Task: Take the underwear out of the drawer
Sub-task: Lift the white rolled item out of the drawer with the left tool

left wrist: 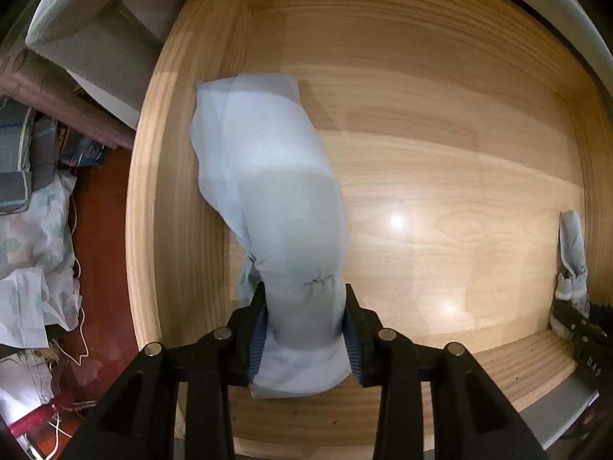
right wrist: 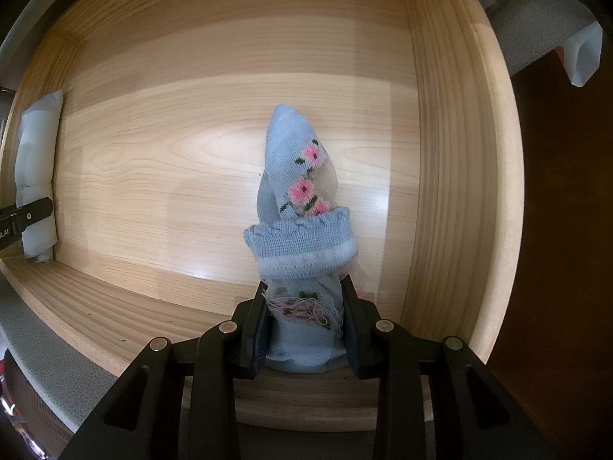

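Left gripper (left wrist: 304, 329) pinching pale blue underwear (left wrist: 276, 191) — right gripper (right wrist: 304, 329) pinching flowered sock (right wrist: 302, 191).

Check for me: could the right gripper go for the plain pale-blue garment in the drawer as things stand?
Probably not: the right gripper is shut on the flowered sock, and the left gripper already clamps the plain garment across the drawer.

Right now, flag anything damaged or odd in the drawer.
The floral sock bundle clamped in the right gripper shows loose, frayed threads at its lower edge. The plain pale-blue roll in the left gripper looks intact. The wooden drawer looks sound.
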